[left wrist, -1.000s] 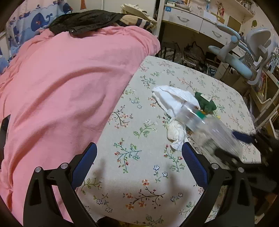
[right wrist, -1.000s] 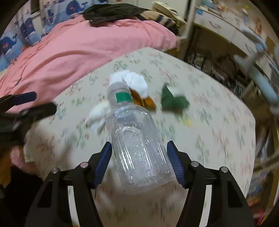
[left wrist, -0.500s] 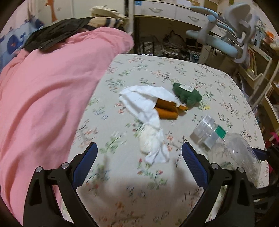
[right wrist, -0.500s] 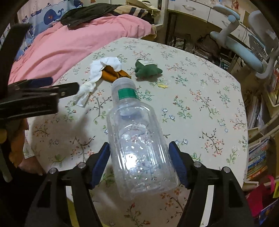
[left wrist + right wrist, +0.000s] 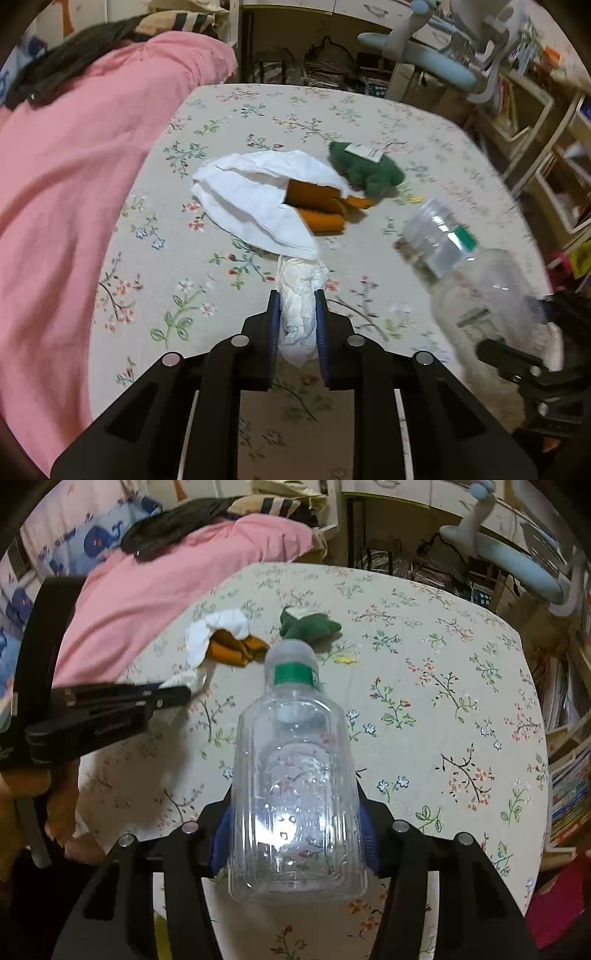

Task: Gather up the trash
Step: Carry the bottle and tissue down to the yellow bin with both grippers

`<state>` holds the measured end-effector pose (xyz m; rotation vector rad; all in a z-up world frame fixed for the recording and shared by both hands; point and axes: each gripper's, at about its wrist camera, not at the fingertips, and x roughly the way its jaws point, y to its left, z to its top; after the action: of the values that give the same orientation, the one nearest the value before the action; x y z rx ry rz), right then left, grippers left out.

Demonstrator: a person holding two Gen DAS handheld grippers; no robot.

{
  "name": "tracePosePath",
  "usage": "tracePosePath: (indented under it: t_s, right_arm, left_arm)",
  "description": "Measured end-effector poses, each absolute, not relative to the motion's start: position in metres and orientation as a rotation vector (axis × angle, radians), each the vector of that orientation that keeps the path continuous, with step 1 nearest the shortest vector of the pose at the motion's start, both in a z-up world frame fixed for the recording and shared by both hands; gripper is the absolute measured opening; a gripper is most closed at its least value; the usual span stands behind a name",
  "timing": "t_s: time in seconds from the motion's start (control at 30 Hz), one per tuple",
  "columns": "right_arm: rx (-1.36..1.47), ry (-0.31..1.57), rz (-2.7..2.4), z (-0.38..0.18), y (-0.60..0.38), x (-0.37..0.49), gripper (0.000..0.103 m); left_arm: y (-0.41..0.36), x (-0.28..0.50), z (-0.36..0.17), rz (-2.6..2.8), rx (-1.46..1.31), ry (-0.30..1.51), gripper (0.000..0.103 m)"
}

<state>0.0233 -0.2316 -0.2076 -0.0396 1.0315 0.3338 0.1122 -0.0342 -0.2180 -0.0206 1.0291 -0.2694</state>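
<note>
Only my left view is showing my left claw (image 5: 297, 295), just narrowed, pinching the white tissue (image 5: 300, 302); my right claw (image 5: 293, 827), angling down, is gripping the plastic bottle (image 5: 295, 794).

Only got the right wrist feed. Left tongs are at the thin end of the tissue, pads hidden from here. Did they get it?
Observer: Yes. In the left wrist view the left tongs have just been closing, and both pads now press on the twisted end of the white tissue.
Operator: Anything else caught in there?
Observer: No, only tissue sits between the pads. The orange cloth lies beyond them, partly under the tissue's wide end.
Operator: Green lump at the back?
Observer: A green plush toy with a white tag on top.
</note>
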Motion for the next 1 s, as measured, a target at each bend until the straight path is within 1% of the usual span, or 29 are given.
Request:
tracePosePath:
  t_s: [0.2,0.43,0.8,1.0]
  right_arm:
    - [0.073,1.013,0.349,-0.198,-0.247,0.016,0.054]
    - [0.114,0.987,0.37,-0.189,-0.25,0.006,0.054]
    - [0.088,0.937,0.387,-0.177,-0.241,-0.014,0.054]
    - [0.121,0.909,0.394,-0.173,-0.243,-0.027,0.054]
  left_arm:
    - [-0.025,0.089,-0.189,-0.323,-0.097,0.97,0.017]
    - [-0.027,0.061,-0.168,-0.351,-0.105,0.907,0.017]
    - [-0.022,0.036,-0.155,-0.334,-0.12,0.865,0.017]
    - [-0.022,0.019,-0.151,-0.324,-0.105,0.842,0.017]
